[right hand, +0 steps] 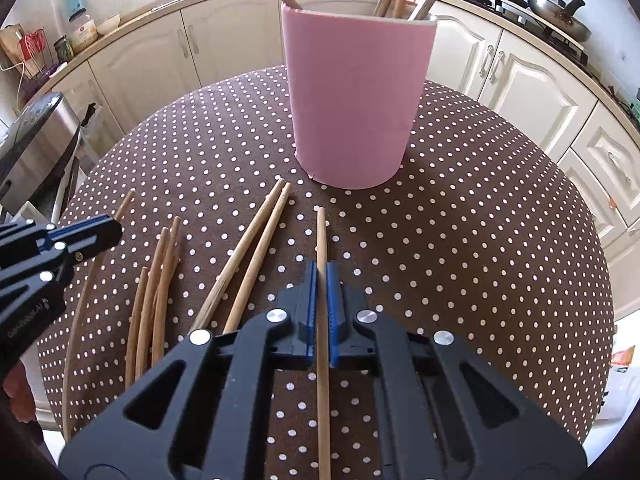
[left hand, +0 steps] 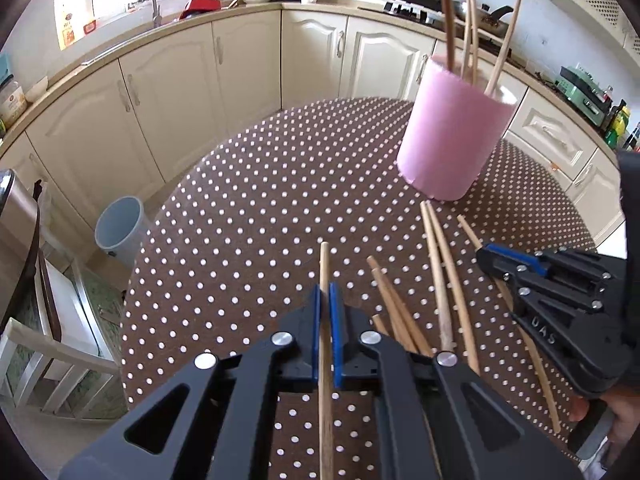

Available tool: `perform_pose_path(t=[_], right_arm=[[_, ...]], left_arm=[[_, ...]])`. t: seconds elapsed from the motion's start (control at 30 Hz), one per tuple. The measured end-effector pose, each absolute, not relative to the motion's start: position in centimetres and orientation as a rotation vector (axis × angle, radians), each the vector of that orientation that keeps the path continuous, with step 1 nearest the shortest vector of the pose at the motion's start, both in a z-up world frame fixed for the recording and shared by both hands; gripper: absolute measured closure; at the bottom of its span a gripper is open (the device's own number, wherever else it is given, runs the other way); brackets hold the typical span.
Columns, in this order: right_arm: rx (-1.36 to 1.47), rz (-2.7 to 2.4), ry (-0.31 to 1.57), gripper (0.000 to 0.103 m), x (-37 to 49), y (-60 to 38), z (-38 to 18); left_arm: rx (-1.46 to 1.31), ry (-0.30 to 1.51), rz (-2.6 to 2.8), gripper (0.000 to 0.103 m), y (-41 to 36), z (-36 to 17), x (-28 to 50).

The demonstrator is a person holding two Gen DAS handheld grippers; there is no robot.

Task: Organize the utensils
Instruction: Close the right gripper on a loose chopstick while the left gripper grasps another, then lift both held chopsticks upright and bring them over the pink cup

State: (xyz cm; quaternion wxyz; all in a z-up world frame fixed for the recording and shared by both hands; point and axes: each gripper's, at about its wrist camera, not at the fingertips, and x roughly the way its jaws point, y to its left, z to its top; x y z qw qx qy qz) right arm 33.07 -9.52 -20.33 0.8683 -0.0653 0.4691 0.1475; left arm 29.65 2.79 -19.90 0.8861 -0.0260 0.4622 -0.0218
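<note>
Chopstick, left [left hand: 325, 272]: wooden, lies lengthwise between the blue pads of the left tool [left hand: 325, 300], tip projecting ahead of the fingers. Left tool clenched on it.

Chopstick, right [right hand: 321, 240]: wooden, lies lengthwise between the blue pads of the right tool [right hand: 321, 280], tip projecting ahead toward the holder. Right tool clenched on it.

Loose chopsticks: a pair [right hand: 256, 248] side by side and touching, just left of the right tool, tips pointing toward the holder; a bundle of three or four [right hand: 158, 288] further left, overlapping; one long stick [right hand: 80, 304] at the far left, passing under the left tool. All lie flat on the table.

Holder [right hand: 354, 92]: pink cylinder, upright, directly ahead of the right tool, and ahead and to the right of the left tool. Several chopsticks [left hand: 472, 28] stand in it, leaning on the rim.

Table [right hand: 480, 216]: round, brown cloth with white dots.

Surroundings: cream cabinets [left hand: 172, 80] beyond the table; grey bin [left hand: 120, 230] on the floor, left of the left tool; wok [right hand: 560, 16] on the stove, far right.
</note>
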Motion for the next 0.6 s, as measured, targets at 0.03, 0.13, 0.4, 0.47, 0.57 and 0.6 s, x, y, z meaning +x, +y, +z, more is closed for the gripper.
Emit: perform_pose_path(t=[0.03,0.13,0.4,0.47,0.57,0.6], right_arm=[[-0.125,0.312,0.979,0.098,33.0,-9.8,-20.1],[-0.104,0.317,0.963,0.098,32.4,-10.5,-19.3],[-0.049,0.341,0.89,0.098,30.8,-12.4,-15.6],[-0.038,0.347,0.864,0.098,30.1,-12.8,-14.5],[-0.017,0.361,0.82,0.098,29.0,-13.5,-12.5],[-0.013,0.363,0.808,0.098,28.8,-13.7,-11.9]], left_arm=[[-0.055,0.953,-0.048,0.098,2.8,-19.5,29.5],[-0.058,0.924,-0.054,0.098,2.8,-18.1,28.9],[-0.063,0.846,-0.088,0.098,3.2,-14.2,26.7],[-0.061,0.827,-0.105,0.098,3.3,-13.0,26.0],[-0.056,0.792,-0.124,0.098,2.9,-11.4,24.9],[-0.054,0.782,-0.129,0.098,2.8,-10.9,24.5]])
